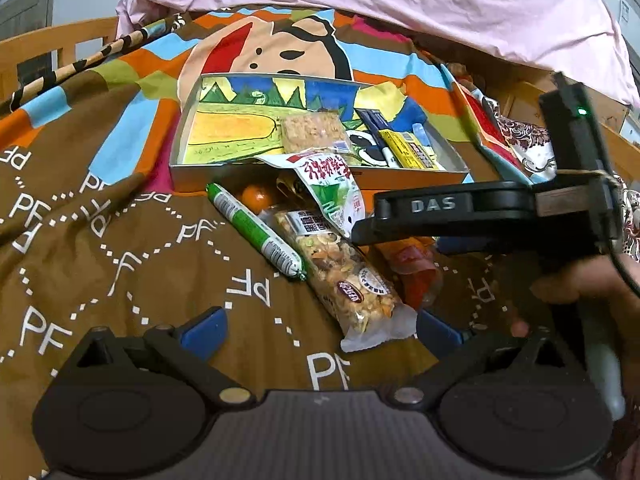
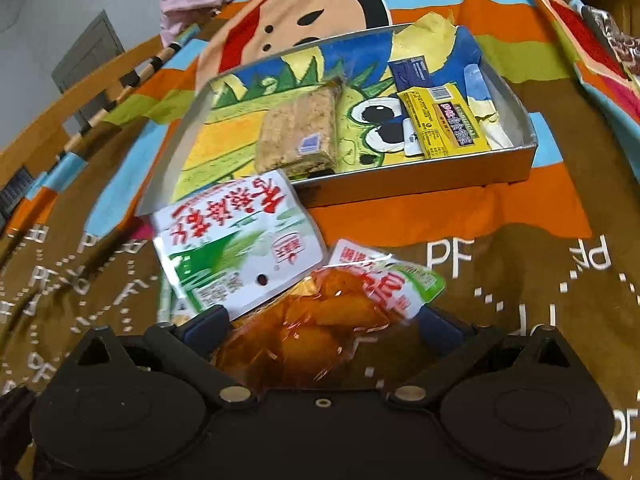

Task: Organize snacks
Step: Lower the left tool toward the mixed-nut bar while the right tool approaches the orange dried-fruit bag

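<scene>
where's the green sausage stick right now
In the left wrist view, the green sausage stick lies on the brown blanket, outside the box, left of the nut bar.

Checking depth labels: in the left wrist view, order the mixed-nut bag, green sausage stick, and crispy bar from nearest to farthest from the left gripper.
1. Mixed-nut bag: just ahead of the left gripper, toward its right finger.
2. Green sausage stick: further out on the blanket, left of the bag.
3. Crispy bar: farthest, inside the tray.

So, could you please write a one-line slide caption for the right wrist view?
Right gripper open around an orange snack pouch, facing the metal tray already holding a crispy bar.
</scene>
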Demonstrator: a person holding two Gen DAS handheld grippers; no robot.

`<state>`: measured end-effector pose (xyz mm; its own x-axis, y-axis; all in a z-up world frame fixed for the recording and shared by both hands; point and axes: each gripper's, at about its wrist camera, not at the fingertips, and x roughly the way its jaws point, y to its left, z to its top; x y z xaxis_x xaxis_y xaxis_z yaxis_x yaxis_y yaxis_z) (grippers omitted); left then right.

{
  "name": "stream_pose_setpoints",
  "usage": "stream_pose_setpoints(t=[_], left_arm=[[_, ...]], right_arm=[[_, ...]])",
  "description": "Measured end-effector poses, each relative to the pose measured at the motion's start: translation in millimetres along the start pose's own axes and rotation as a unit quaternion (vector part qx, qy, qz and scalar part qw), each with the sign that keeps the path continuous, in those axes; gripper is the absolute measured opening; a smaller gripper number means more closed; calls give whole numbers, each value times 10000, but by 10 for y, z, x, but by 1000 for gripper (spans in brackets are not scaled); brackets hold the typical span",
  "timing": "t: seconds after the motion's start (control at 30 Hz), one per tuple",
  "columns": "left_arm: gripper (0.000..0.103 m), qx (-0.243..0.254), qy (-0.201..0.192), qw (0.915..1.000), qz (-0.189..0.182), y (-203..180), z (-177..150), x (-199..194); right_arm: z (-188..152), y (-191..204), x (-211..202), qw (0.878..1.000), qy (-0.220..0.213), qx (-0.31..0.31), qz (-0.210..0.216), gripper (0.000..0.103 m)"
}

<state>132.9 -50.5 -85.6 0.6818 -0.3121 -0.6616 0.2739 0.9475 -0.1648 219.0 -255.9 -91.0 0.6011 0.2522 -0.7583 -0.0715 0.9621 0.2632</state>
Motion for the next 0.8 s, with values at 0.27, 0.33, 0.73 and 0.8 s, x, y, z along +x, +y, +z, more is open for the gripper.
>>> stream_pose_setpoints(t=[0.27,0.33,0.73,0.8], left_arm=[[102,-124,-45,9997,-219,19,13,-9],[102,-181,-88,9992,-350,11,46,9],[91,-662,-25,9963,-547,116,107,163],[87,-565,19,9970,-529,100,99,184]], right_arm=[[-13,-51,-251,9970,156,-706,-270,77],[-10,-90,-337,9961,187,-829,-233,77],[30,-167,-34,9989,245,-194,343,85],[2,-91,-20,9985,210,-489,161,78]])
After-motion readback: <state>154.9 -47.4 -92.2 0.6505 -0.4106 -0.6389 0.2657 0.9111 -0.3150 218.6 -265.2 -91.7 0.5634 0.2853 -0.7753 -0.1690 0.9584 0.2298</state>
